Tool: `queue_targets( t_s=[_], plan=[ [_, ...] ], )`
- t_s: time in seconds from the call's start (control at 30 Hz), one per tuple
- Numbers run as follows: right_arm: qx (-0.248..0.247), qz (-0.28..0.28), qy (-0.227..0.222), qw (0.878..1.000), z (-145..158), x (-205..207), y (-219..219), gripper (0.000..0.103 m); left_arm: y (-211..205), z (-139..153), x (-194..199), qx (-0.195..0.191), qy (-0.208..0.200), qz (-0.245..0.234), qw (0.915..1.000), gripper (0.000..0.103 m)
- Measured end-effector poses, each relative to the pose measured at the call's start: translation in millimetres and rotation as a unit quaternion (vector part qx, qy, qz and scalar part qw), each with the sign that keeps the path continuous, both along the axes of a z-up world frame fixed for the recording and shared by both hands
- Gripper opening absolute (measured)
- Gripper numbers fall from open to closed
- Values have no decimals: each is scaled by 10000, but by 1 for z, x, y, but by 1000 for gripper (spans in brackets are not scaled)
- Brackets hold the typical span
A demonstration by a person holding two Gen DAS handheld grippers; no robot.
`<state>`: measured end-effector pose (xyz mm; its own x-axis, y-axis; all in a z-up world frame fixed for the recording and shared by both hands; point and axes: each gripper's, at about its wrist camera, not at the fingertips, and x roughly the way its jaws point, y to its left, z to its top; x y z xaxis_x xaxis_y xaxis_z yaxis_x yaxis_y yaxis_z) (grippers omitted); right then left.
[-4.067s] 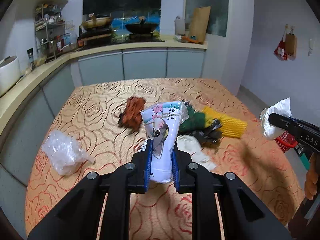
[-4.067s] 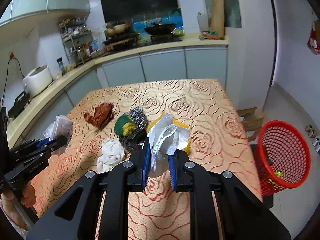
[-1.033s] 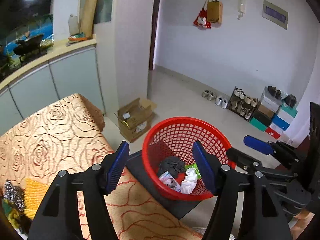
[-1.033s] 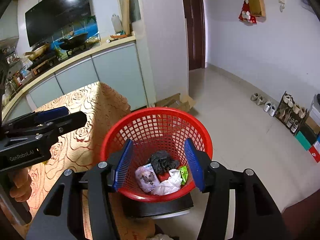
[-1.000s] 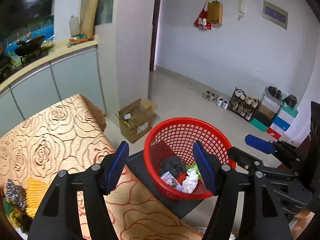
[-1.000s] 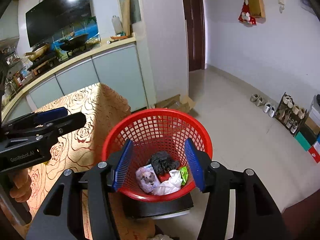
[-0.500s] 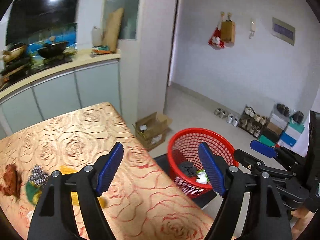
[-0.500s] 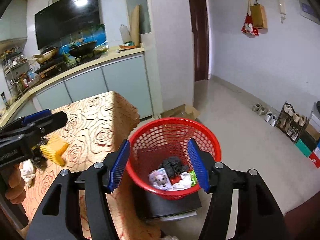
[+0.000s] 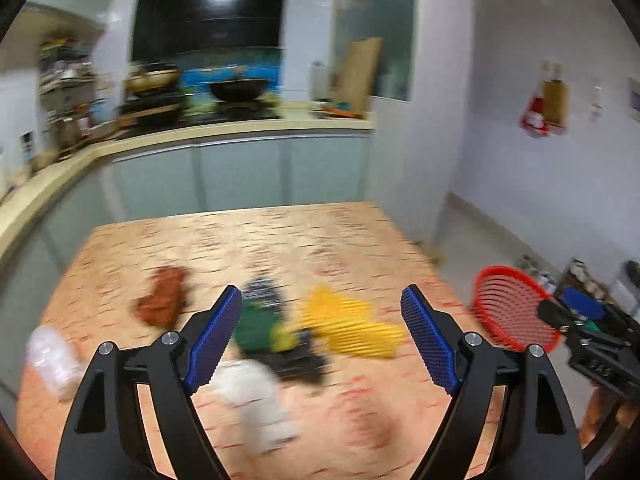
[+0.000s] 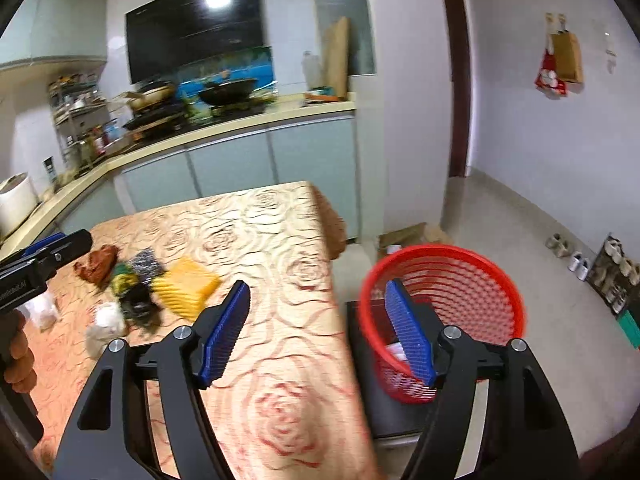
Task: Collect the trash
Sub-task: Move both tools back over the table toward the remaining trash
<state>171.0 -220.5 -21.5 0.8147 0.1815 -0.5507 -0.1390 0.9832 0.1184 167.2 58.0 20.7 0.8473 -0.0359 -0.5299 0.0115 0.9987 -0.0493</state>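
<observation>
Grippers both empty now and swinging back from the red mesh plastic basket [image 10: 440,312] to the table.

My left gripper [image 9: 322,338] and right gripper [image 10: 318,330] had a printed packet and white tissue seconds ago; those got dropped, jaws are spreading wider, nothing between them. Left view is blurry but shows what's left on the rose-patterned orange tablecloth [image 9: 240,236]: yellow ribbed sponge [image 9: 352,328], rust-brown rag [image 9: 164,296], white crumpled wad [image 9: 256,396], clear plastic bag [image 9: 50,356]. Only the right view looks into the basket, off the table's right edge.
</observation>
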Motion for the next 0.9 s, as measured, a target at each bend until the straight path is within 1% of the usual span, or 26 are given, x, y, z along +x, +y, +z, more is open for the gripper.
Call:
queue_targets(
  t_s=[0.17, 0.27, 0.33, 0.43, 0.6, 0.7, 0.83, 0.9],
  plan=[
    [-29, 298, -27, 9995, 2, -1, 29, 69, 53, -2, -16, 159, 26, 674, 9976, 81],
    [17, 418, -20, 9991, 4, 0, 40, 69, 85, -6, -24, 191, 120, 1138, 9932, 81],
    [15, 469, -10, 9989, 4, 0, 46, 70, 103, -8, -29, 181, 158, 1361, 9904, 81],
    [25, 540, 31, 9985, 3, 1, 53, 70, 126, -9, -37, 199, 202, 1604, 9866, 81],
    [68, 599, 99, 9981, 2, 4, 58, 70, 154, -15, -42, 284, 312, 1878, 9813, 81],
    [56, 618, 122, 9980, 1, 6, 59, 70, 173, -22, -48, 244, 362, 2092, 9769, 84],
    [59, 628, 150, 9979, 0, 7, 59, 70, 200, -32, -48, 202, 448, 2395, 9697, 86],
    [71, 626, 178, 9979, -1, 8, 60, 70, 209, -37, -43, 228, 518, 2412, 9688, 86]
  ],
)
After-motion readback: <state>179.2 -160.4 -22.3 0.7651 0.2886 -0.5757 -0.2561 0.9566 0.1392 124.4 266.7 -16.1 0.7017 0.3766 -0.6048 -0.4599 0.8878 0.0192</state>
